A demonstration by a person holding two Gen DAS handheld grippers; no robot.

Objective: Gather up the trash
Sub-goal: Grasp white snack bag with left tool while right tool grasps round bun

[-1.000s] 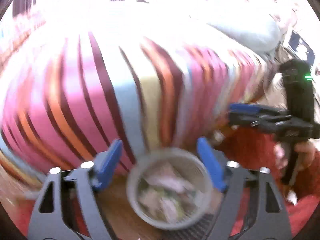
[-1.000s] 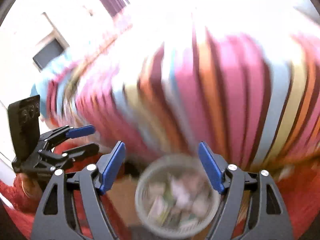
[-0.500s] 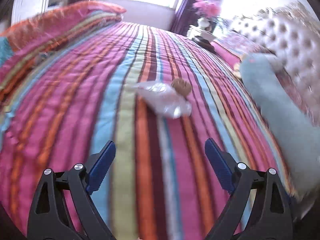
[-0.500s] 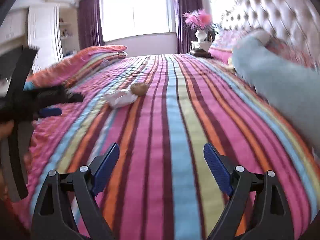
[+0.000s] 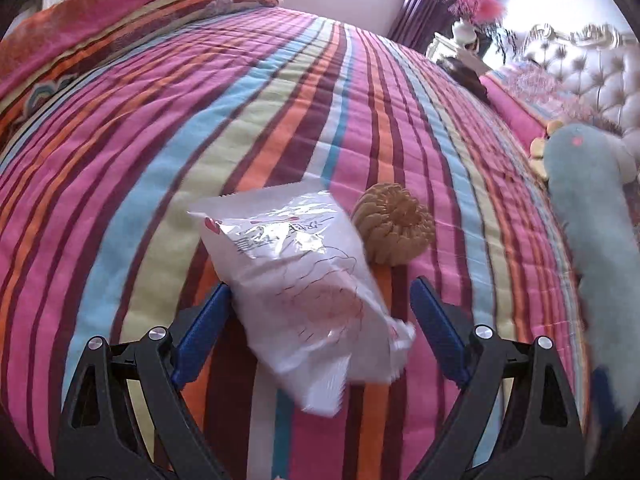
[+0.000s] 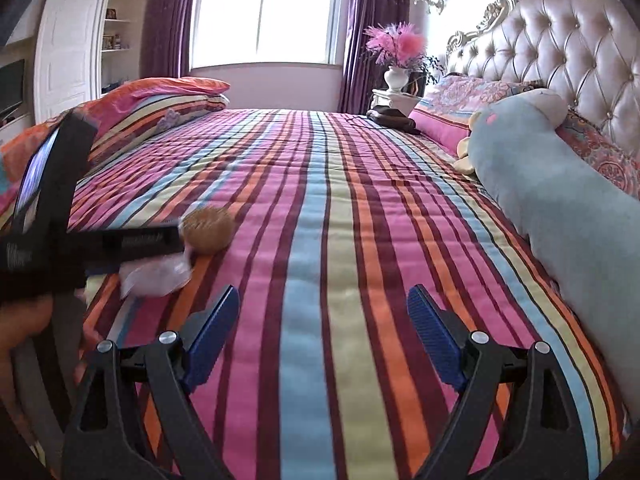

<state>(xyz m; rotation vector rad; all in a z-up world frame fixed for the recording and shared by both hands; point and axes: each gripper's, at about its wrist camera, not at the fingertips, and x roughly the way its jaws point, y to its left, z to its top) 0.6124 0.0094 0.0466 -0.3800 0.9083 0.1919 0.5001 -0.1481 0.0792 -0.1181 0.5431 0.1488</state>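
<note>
Still unclamped, the wide-open left tool straddles the plastic wrapper; closing carelessly could snag the striped bedspread or nudge the cookie.

The right tool is open and empty.

black fingers, blue pads, silver screws

We see a striped bedspread, a long blue plush toy, a tufted headboard and pink flowers in a white vase.

Striped bed carrying white plastic wrapper, tan ridged biscuit touching its edge; long blue plush, patterned pillows, folded quilt lying along its sides.
</note>
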